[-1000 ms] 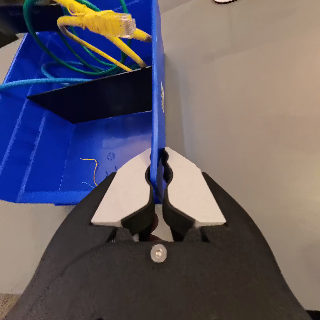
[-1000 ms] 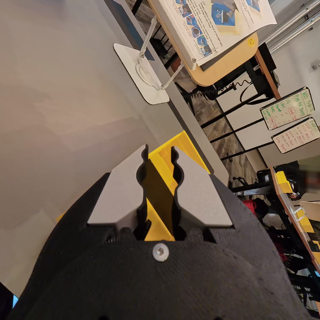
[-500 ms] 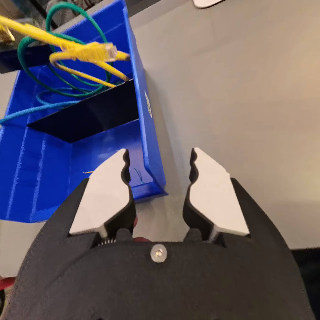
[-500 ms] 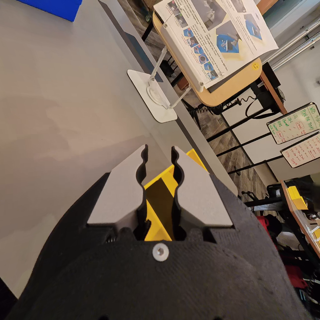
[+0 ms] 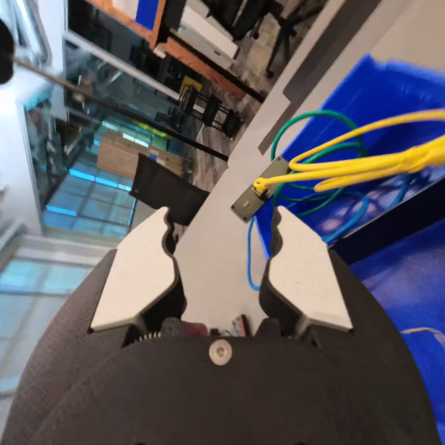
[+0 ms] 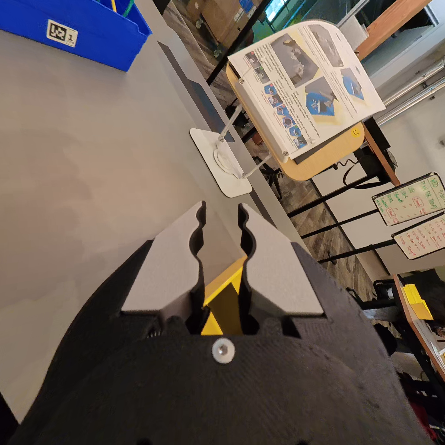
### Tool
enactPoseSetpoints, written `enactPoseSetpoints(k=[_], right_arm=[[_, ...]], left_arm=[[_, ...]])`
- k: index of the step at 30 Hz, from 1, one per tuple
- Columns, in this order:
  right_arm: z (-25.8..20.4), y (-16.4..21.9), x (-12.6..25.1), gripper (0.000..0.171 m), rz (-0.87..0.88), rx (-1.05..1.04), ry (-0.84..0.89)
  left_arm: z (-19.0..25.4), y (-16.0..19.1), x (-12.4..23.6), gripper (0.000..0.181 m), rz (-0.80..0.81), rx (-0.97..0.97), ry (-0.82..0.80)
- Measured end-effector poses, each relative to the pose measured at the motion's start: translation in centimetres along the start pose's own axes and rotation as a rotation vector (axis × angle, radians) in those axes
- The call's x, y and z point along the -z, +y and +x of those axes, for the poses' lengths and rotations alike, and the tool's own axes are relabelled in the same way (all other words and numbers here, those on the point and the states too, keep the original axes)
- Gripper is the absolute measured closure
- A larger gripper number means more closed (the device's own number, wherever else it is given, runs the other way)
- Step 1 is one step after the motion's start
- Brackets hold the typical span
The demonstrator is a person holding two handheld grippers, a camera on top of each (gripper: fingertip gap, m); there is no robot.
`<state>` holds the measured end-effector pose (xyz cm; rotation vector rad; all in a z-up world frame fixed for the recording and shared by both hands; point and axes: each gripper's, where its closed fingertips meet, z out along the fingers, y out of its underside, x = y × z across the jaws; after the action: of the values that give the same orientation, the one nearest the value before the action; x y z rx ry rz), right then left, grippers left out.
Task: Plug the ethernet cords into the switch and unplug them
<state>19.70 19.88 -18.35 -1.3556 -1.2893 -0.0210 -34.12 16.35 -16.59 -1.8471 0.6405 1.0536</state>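
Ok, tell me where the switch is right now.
In the left wrist view the switch sits right of centre at the near corner of the blue bin, just beyond the open left tool, with a yellow cord plugged into it.

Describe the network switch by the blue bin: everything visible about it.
The switch shows only one narrow end face: a dark, metal-looking plate with rounded corners, small screws at its corners, and a small oval port near its lower end. A yellow ethernet cord is plugged into a socket higher on that face. It sits tilted at the edge of the blue bin, green cord looping behind. The left gripper is open, apart from it.
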Motion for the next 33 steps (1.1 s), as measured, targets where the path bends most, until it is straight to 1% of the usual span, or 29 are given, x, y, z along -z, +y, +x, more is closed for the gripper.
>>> enactPoseSetpoints(k=[5,7,8,9,12,15,16,17,20,24,26,33], right_arm=[[-0.8,-0.4,-0.3,0.148,-0.005,0.022,-0.029],[-1.0,-0.6,-0.5,0.148,-0.009,0.035,-0.04],[-1.1,-0.7,-0.5,0.148,-0.009,0.042,-0.044],[-1.3,-0.8,-0.6,0.148,-0.01,0.047,-0.049],[-1.8,-1.0,-1.1,0.148,-0.011,0.058,-0.069],[-2.4,-1.3,-1.9,0.148,-0.008,0.068,-0.093],[-2.6,-1.5,-2.2,0.148,-0.007,0.075,-0.099],[-2.8,-1.7,-2.4,0.148,-0.003,0.083,-0.104],[-3.4,-2.6,-2.9,0.148,0.011,0.103,-0.116],[-3.8,-3.1,-3.4,0.149,0.02,0.112,-0.13],[-4.0,-3.2,-3.5,0.149,0.02,0.112,-0.136],[-4.4,-3.4,-3.9,0.149,0.027,0.112,-0.154]], left_arm=[[1.7,1.8,-6.1,0.1,0.007,-0.289,0.092],[3.1,4.0,-8.1,0.095,-0.073,-0.392,0.169],[3.5,4.6,-8.8,0.095,-0.088,-0.415,0.188],[3.8,4.7,-9.3,0.099,-0.08,-0.431,0.2],[4.2,3.7,-10.1,0.119,-0.002,-0.448,0.194],[4.1,3.2,-11.0,0.121,0.039,-0.488,0.157],[4.0,3.1,-11.2,0.123,0.045,-0.493,0.153],[3.8,2.9,-11.2,0.134,0.057,-0.5,0.137],[4.0,2.7,-11.1,0.138,0.077,-0.494,0.166],[3.9,2.3,-10.5,0.143,0.09,-0.459,0.182],[3.3,1.8,-9.9,0.147,0.106,-0.447,0.154],[-0.5,-0.9,-7.1,0.148,0.157,-0.375,0.07]])
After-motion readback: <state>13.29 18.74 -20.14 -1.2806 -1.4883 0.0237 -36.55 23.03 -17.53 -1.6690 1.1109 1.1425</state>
